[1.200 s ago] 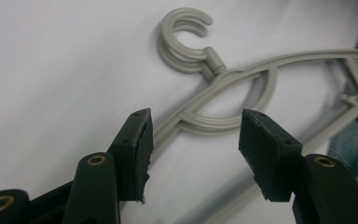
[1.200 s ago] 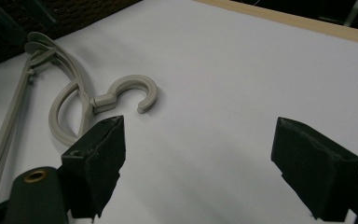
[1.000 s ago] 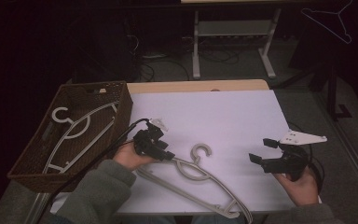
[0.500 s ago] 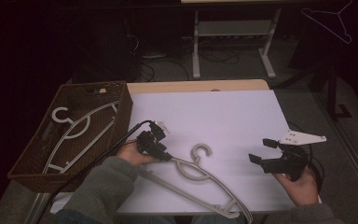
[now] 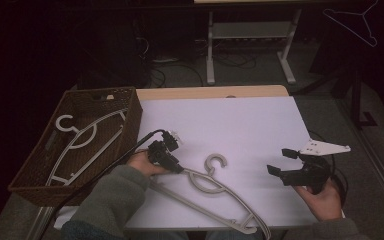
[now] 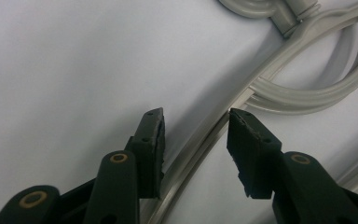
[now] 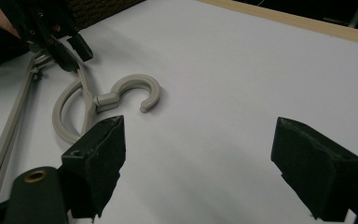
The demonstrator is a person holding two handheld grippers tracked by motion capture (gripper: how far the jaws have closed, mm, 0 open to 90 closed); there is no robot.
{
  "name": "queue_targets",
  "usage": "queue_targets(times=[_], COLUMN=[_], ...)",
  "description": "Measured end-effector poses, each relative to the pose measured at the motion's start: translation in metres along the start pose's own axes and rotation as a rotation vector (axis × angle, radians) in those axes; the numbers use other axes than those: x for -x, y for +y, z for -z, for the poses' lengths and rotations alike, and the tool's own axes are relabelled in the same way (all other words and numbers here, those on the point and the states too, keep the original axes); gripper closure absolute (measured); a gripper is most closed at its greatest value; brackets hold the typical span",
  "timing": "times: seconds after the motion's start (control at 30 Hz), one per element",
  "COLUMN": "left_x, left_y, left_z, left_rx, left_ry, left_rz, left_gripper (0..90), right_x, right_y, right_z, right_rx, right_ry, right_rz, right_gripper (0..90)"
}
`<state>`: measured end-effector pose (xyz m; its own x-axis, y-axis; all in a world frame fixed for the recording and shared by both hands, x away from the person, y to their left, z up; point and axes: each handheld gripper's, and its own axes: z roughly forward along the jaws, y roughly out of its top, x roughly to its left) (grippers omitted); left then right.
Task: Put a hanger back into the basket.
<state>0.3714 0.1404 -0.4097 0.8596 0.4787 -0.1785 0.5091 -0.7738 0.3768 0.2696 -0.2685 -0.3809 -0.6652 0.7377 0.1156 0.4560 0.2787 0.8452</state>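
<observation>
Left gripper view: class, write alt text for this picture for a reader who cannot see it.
Two black jaws of the left gripper straddle a thin arm of a grey plastic hanger lying on a white table; they have just been closing, with gaps still at both pads. The hanger's neck sits top right.

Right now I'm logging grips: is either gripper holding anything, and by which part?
Nothing yet. The left gripper, its jaws just closing, straddles the grey plastic hanger at its shoulder bar, pads not touching. The right gripper is open over the white tabletop.
</observation>
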Motion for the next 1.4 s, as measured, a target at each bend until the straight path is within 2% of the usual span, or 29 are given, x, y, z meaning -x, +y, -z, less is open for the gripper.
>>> queue_targets(times=[0.17,0.27,0.8,1.0,1.4], left_x=[0.002,0.002,0.007,0.01,0.015], left_y=[-0.002,-0.001,-0.002,-0.003,-0.004], left_z=[-0.004,-0.003,-0.002,-0.002,-0.002], left_rx=[-0.034,-0.03,-0.06,-0.07,-0.085], left_ry=[0.008,0.011,0.041,0.023,-0.029], left_rz=[-0.026,-0.036,-0.134,-0.172,-0.219], left_gripper=[55.8,60.2,66.1,68.9,73.9], right_x=[0.0,0.0,0.0,0.0,0.0], right_y=[0.0,0.0,0.0,0.0,0.0], right_z=[0.0,0.0,0.001,0.0,0.001], right_rx=[0.004,0.002,0.003,0.0,-0.001], right_ry=[-0.001,0.001,-0.001,0.001,0.002], right_rz=[0.005,0.006,0.005,0.004,0.001], right_gripper=[16.8,16.8,16.9,16.8,16.8])
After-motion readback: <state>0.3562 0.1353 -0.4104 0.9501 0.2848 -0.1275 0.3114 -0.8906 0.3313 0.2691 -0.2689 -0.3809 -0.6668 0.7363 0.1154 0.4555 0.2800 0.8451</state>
